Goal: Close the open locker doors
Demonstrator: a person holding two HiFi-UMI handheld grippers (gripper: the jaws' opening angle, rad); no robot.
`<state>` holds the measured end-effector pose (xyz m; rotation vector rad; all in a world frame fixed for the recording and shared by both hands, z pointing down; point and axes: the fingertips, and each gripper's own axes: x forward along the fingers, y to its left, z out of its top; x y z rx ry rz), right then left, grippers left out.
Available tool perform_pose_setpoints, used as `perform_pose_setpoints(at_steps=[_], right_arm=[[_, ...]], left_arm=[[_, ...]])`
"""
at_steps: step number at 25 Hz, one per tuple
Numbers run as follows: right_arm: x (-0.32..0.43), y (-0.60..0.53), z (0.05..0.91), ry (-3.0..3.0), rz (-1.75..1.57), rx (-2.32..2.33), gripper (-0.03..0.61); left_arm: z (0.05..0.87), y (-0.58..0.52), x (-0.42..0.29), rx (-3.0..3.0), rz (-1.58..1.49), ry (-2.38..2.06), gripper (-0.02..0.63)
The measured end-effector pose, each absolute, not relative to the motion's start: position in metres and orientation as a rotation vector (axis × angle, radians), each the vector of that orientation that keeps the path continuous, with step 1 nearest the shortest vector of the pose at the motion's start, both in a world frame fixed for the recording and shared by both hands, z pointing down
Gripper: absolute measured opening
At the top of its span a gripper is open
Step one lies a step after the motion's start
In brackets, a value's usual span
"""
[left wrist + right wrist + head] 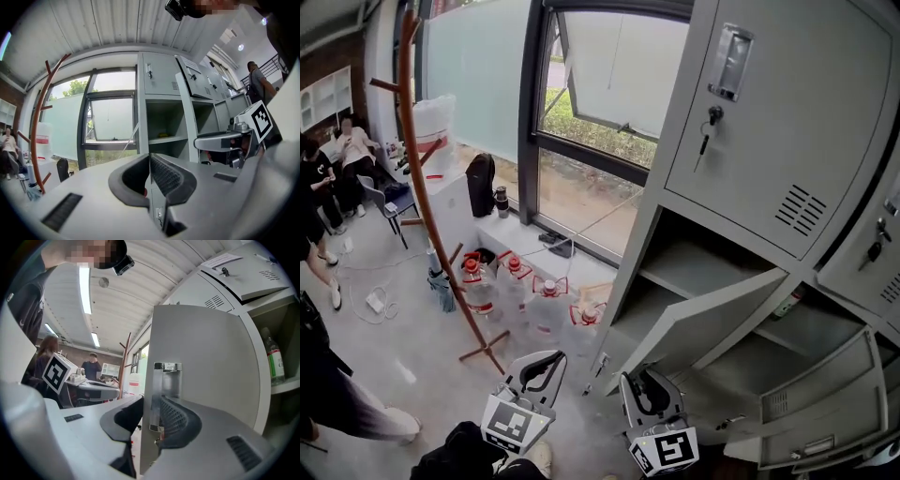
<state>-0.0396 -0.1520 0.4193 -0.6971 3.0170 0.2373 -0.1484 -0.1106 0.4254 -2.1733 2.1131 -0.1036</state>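
The grey lockers fill the right of the head view. The top door is closed, with a key in its lock. Below it a locker door stands swung out towards me. My right gripper is at this door's free edge. In the right gripper view its jaws clamp the door edge at the chrome latch, one pad on each face. My left gripper hangs to the left of the lockers, shut and empty, pads together. Another door hangs open at the lower right.
A wooden coat stand rises to the left, with several water jugs under the window behind it. People sit at the far left. A bottle stands on a shelf inside the open locker.
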Motion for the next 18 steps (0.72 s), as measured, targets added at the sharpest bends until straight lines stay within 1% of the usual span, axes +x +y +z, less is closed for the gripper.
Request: perform_pose_setpoints(at_steps=[9,18], right_arm=[[-0.082,-0.187,0.415,2.979,0.212,-0.926,0.123],[-0.113,-0.229,0.41,2.953,0.236,-1.095,0.12]], left_arm=[[0.419,-0.145,-0.186,-2.255,-0.033,1.983,0.029],[0.417,-0.179,-0.21,-2.334,-0.064,1.92,0.029]])
